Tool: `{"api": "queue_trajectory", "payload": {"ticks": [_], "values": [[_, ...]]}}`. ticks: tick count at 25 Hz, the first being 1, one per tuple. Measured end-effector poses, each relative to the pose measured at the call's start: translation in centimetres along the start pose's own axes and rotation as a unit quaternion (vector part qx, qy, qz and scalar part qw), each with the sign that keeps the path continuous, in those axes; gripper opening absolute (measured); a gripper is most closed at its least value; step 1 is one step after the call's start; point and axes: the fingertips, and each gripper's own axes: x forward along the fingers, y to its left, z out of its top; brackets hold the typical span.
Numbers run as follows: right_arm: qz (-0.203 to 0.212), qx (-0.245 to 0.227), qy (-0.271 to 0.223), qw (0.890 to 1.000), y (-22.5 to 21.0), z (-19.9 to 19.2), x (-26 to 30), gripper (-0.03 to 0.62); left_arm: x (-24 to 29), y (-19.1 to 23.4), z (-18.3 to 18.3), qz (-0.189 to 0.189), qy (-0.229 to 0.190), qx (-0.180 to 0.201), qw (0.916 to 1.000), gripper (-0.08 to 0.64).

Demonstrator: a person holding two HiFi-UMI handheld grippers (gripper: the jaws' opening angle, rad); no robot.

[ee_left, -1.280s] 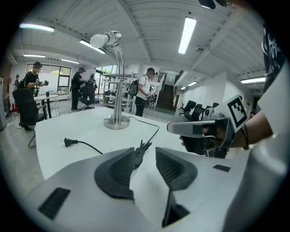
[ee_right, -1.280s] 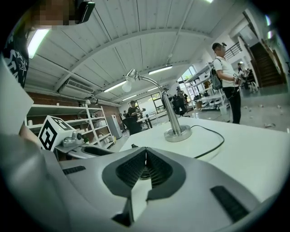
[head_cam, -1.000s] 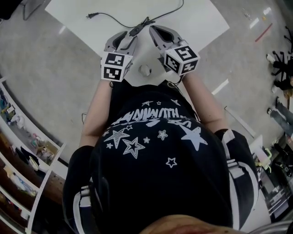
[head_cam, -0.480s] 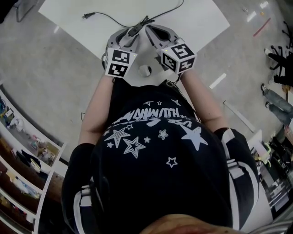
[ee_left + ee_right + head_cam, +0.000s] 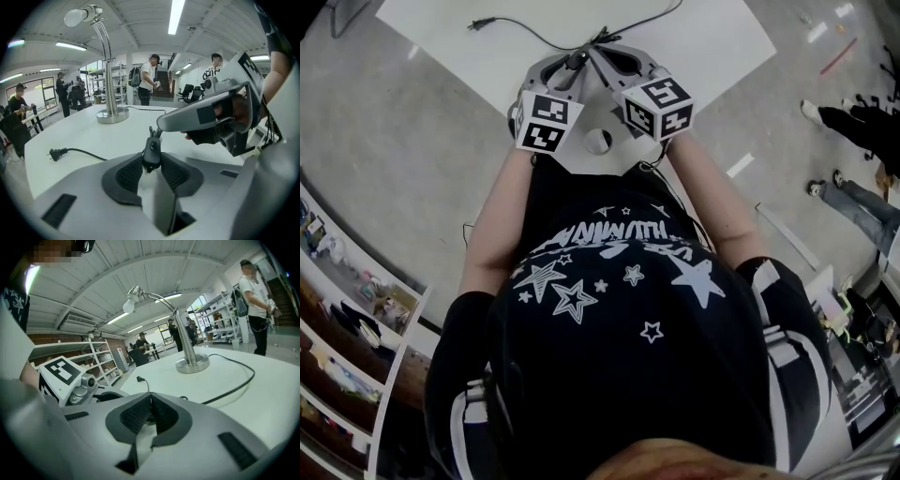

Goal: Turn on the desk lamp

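Desk lamp (image 5: 110,89) stands far across the bench (image 5: 84,136), looking heavy-based, but its light, stiff, likely slippery inline switch (image 5: 151,149) lies near, left tool (image 5: 151,160) closing onto its sides, right tool (image 5: 150,401) clenched alongside.

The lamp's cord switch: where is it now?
In the left gripper view, the switch sits between the left gripper's closing jaws, beside the right gripper's tip.

Lamp cord (image 5: 661,15) beyond head view's top edge
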Motion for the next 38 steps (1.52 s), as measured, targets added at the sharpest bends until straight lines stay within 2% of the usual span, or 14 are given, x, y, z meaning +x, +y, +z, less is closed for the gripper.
{"api": "queue_trajectory", "payload": {"ticks": [6,10,18,23,31,38], "values": [[0.014,-0.004,0.048,0.999,0.4,-1.2,1.5,0.006,0.1,-0.1,0.1,-0.004,0.006,-0.012,0.9999,0.138],[0.009,-0.016,0.074,0.997,0.6,-1.7,1.9,0.006,-0.1,-0.1,0.0,-0.007,0.007,-0.018,0.9998,0.138],[0.015,0.003,0.117,0.993,0.4,-1.8,2.2,0.006,-0.1,-0.1,0.1,-0.008,0.011,-0.022,0.9997,0.137],[0.009,-0.004,0.124,0.992,0.4,-1.9,2.2,0.006,0.0,-0.2,-0.1,-0.009,0.013,-0.026,0.9995,0.137],[0.014,0.019,0.136,0.990,0.0,-2.5,2.2,0.006,0.1,-0.4,-0.3,-0.009,0.016,-0.030,0.9994,0.135],[0.018,-0.007,0.120,0.993,0.3,-2.5,2.3,0.006,0.1,0.0,-0.6,0.000,0.016,-0.046,0.9988,0.137]]}}
